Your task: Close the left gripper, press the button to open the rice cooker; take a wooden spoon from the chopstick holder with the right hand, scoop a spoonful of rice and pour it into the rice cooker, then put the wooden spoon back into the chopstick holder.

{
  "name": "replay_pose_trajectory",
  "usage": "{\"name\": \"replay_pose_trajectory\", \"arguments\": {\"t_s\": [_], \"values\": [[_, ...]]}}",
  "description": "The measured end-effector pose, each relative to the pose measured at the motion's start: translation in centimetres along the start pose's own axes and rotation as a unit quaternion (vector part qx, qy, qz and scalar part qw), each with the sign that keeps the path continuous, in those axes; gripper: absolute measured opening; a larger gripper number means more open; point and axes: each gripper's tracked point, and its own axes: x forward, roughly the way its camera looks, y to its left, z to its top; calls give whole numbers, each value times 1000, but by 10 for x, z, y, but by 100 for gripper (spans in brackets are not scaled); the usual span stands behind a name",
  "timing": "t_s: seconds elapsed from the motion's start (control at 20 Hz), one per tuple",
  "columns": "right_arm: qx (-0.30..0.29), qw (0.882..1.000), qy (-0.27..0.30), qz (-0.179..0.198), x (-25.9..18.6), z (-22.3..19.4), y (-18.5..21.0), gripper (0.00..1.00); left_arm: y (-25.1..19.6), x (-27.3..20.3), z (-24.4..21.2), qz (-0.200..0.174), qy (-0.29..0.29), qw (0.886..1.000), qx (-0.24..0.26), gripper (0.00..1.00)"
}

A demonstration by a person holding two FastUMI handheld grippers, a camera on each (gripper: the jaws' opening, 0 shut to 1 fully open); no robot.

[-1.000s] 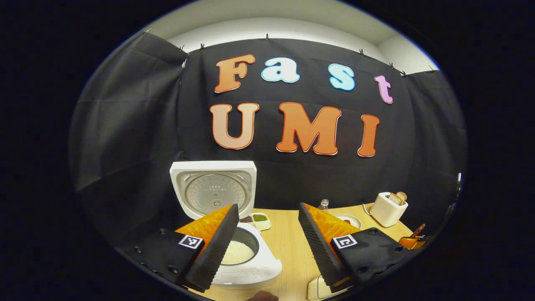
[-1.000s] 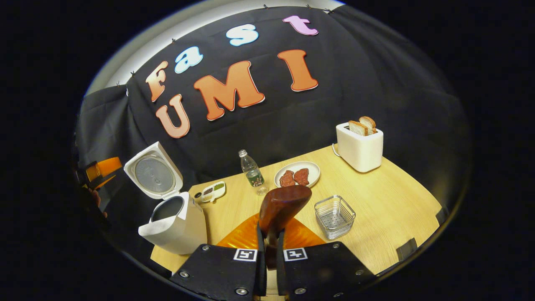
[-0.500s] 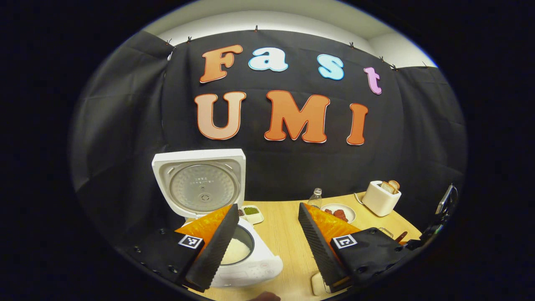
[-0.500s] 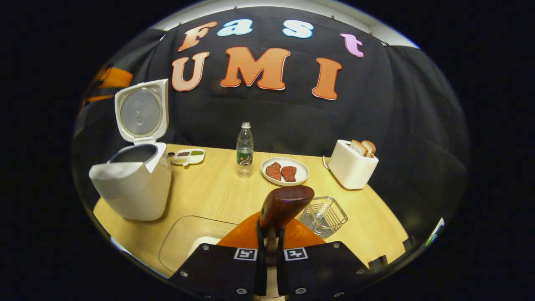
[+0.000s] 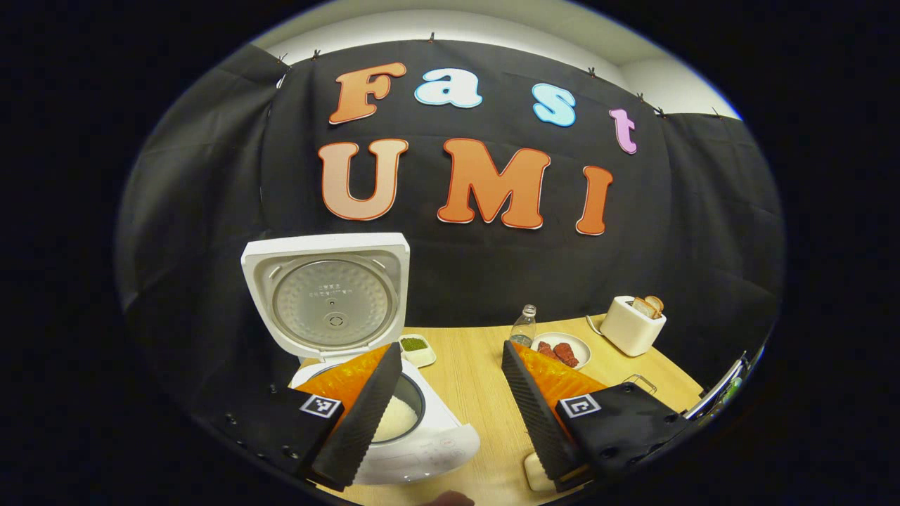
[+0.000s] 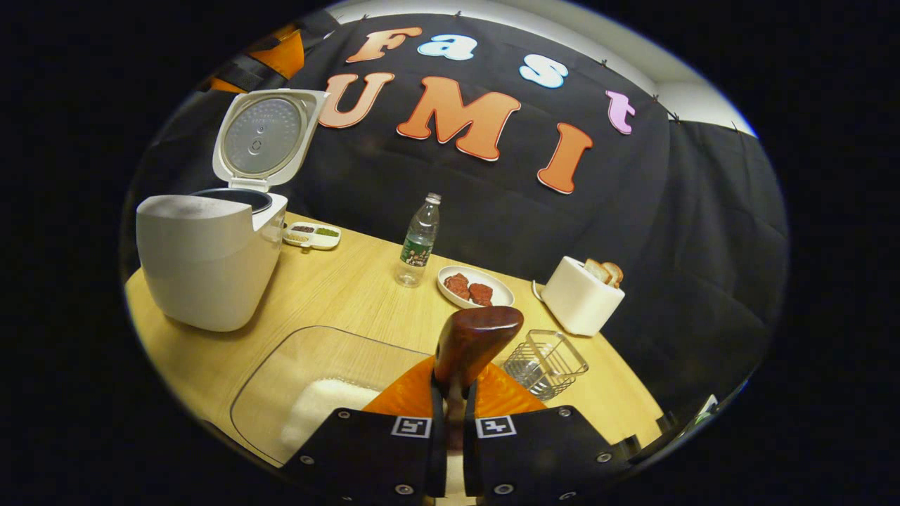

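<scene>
Wooden table (image 6: 337, 295) carries the open cooker (image 6: 204, 260). Right gripper (image 6: 450, 393) pinches the spoon (image 6: 474, 341), bowl forward; the holder (image 6: 545, 362) sits just ahead-right. Left gripper (image 5: 450, 393) gapes empty.

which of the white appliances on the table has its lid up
The rice cooker at the left end of the table: its lid is hinged upright, showing the pot inside. The toaster at the other end has no lid, just bread in its slots.
</scene>
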Motion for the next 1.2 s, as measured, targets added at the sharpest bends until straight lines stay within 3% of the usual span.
{"name": "replay_pose_trajectory", "arguments": {"t_s": [0.35, 0.55, 0.7, 0.8, 1.2], "values": [[68, 997, 26, 0, 3, 2, 9, 9, 12, 4, -6, 2, 3, 1000, -4, 97], [162, 985, 55, 24, 3, 6, 20, 9, 21, 8, -9, 5, 7, 1000, -10, 97], [273, 956, 93, 59, 6, 5, 31, 9, 25, 9, -11, 6, 9, 1000, -13, 97], [349, 926, 124, 73, 8, 1, 35, 9, 28, 10, -10, 6, 7, 1000, -13, 97], [484, 850, 182, 102, 17, -15, 33, 9, 44, 9, -11, 21, 7, 1000, -15, 97]]}}
